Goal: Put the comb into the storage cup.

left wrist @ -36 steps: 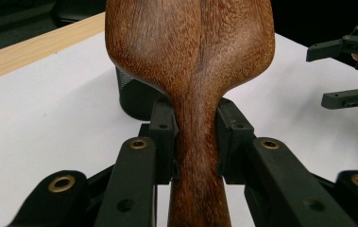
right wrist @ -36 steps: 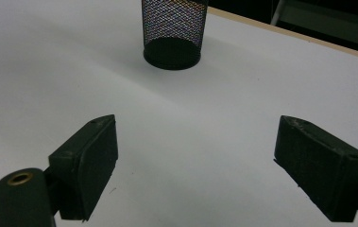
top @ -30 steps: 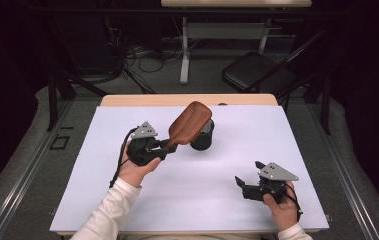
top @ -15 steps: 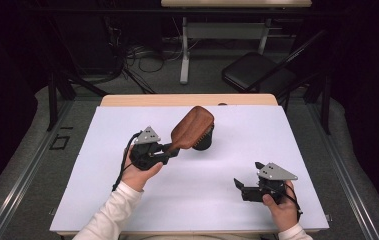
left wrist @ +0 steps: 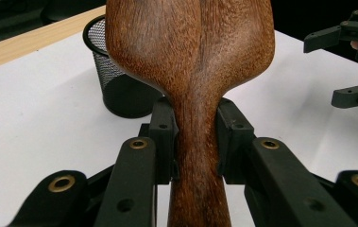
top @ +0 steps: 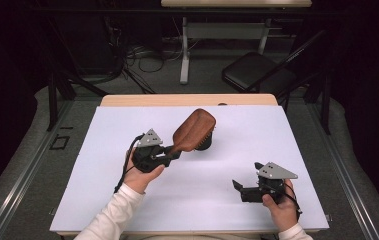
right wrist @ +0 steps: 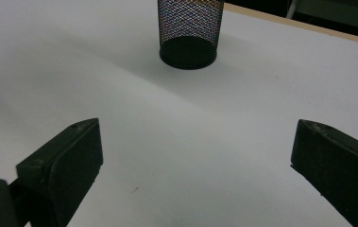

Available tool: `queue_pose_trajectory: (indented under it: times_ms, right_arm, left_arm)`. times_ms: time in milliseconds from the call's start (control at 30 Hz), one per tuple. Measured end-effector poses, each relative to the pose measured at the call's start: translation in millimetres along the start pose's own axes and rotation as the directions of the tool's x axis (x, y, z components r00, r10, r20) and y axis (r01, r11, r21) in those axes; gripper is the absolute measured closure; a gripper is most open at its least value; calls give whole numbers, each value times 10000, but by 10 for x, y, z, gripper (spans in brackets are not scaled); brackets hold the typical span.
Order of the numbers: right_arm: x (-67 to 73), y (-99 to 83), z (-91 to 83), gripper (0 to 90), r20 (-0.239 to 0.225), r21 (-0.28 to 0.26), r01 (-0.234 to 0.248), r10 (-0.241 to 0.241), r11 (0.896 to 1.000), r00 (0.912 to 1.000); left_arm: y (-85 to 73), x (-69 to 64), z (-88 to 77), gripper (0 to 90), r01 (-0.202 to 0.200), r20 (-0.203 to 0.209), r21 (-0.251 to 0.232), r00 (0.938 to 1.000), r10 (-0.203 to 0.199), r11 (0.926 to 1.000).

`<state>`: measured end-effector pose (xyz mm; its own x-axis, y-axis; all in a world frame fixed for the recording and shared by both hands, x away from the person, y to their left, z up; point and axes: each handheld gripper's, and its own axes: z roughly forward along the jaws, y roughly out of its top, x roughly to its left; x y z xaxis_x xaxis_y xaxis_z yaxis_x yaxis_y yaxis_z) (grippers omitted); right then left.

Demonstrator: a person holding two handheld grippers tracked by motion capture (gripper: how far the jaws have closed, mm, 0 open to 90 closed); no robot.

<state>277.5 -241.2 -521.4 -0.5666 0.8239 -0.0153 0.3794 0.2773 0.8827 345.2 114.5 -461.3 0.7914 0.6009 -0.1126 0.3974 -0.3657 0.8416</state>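
Resting low near the table's front edge, the right gripper (top: 241, 190) has its jaws spread wide with bare white table (top: 102, 200) between them; they have just been opening, and nothing sits between the pads (right wrist: 68, 165); farther in and to the left, the left gripper (top: 173, 154) pinches the narrow handle of a wooden hairbrush (top: 194, 131), pads (left wrist: 163, 137) pressed on either side of the neck; the brush head tilts up and away, raised above the surface; just behind it stands a black mesh cup (left wrist: 115, 80), upright near the table's far edge, partly hidden by the brush head in the high view.
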Motion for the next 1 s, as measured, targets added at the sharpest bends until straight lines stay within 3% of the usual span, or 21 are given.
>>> queue_pose_trajectory:
  times_ms: [167,300,367,633,1000]
  right_arm:
    - [29,26,19,20,-103,135,-48,49,9999,9999]
    - [50,80,58,0,-235,544,-75,88,9985,9997]
    - [64,119,76,0,-121,599,-218,225,9980,9997]
    - [58,253,94,0,-446,620,-678,706,9958,9965]
    - [64,438,149,64,-639,845,-936,991,9920,9930]
  left_arm:
    - [1,-15,12,717,-119,44,57,9999,119,9999]
    - [0,-17,6,717,-43,20,-29,10000,43,10000]
    - [0,-14,-1,717,-28,14,-81,10000,28,10000]
    - [-9,-3,-22,717,-8,-29,-180,10000,8,9998]
    - [-13,16,-39,717,35,-76,-257,10000,-37,9997]
